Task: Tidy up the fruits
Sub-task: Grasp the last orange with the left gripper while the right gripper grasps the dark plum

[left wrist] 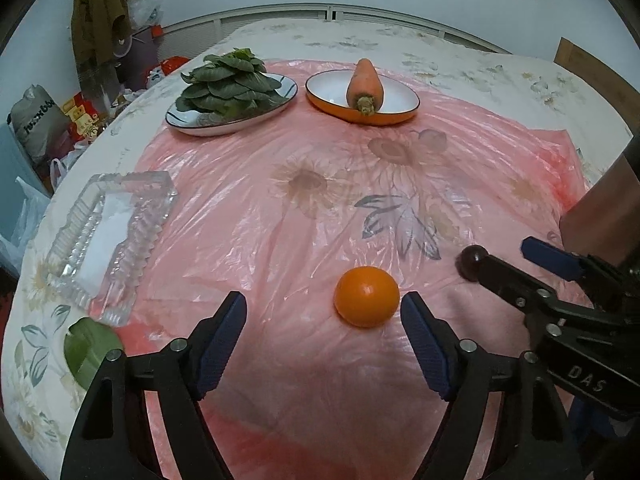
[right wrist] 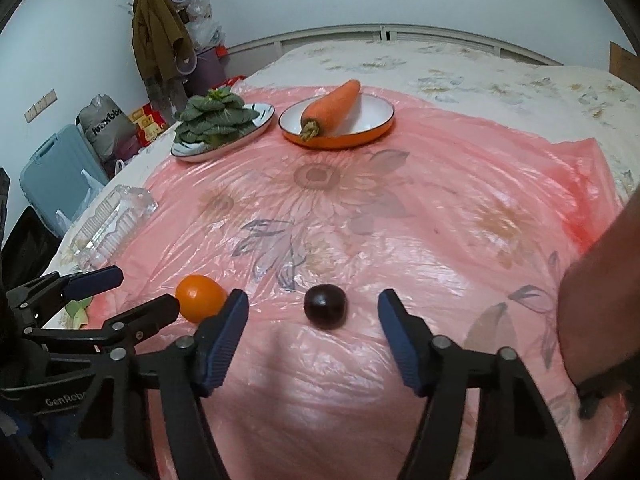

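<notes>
An orange point(left wrist: 367, 297) lies on the pink plastic sheet point(left wrist: 280, 220), between the fingers of my left gripper point(left wrist: 322, 304). It sits close to the right-hand pad, which does not press on it, and the gripper is open. A dark plum point(right wrist: 325, 306) lies between the wide-apart fingers of my right gripper point(right wrist: 313, 299), touched by neither pad. In the left wrist view, the right gripper point(left wrist: 500, 252) reaches in from the right and partly hides the plum point(left wrist: 468, 264). In the right wrist view, the left gripper point(right wrist: 146, 290) flanks the orange point(right wrist: 200, 298).
A ridged glass tray point(left wrist: 112, 236) sits at the left edge, with a green object point(left wrist: 90, 350) near its front corner. At the back, a plate point(left wrist: 188, 128) holds leafy greens and an orange bowl point(left wrist: 400, 110) holds a carrot point(left wrist: 365, 84). A person's forearm point(right wrist: 592, 300) is at right.
</notes>
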The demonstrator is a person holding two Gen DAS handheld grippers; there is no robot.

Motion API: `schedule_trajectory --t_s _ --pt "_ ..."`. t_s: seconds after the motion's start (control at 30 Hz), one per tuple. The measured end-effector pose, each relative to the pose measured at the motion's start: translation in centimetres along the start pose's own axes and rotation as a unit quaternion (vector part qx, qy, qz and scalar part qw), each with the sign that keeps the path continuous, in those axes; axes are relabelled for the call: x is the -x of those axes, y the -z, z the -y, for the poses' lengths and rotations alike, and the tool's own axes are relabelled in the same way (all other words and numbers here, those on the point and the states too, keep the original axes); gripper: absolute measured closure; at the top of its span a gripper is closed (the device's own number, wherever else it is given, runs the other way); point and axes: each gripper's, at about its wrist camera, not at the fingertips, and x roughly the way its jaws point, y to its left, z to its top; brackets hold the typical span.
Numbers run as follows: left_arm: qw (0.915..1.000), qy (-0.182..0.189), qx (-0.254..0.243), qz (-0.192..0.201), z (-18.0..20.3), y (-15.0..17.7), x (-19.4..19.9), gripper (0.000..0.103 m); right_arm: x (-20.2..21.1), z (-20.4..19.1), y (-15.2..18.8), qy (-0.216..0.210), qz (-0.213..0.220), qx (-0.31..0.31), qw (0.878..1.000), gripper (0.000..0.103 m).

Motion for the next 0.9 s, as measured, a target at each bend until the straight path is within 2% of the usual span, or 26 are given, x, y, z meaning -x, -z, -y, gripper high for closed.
schedule_trajectory --t_s 0.27,0.4,0.47,0.63,0.9 --pt "0.9997 0.021 -0.011 -0.006 0.4 0.1 -1.5 0.037 -1.9 0.2 0.3 0.009 -0.013 -0.007 1.000 0.012" --pt "0.9995 0.023 -0.021 -0.012 0.8 -0.2 -2.1 0.040 -2.5 0.2 0.3 0.012 -0.027 -0.008 1.000 0.022" --pt "0.9993 0.025 -0.024 -0.016 0.9 -0.4 -2.3 0.041 -2.8 0.2 0.1 0.016 -0.032 -0.010 0.999 0.022" --pt "0.9988 0.026 -0.035 -0.022 1.4 -0.4 -2.8 0.045 -3.4 0.2 -0.1 0.010 -0.043 -0.010 0.999 0.045" --pt "0.9980 0.035 -0.038 -0.038 1.4 -0.1 -3.8 0.049 -4.5 0.3 -0.1 0.010 -0.061 -0.016 0.998 0.047"
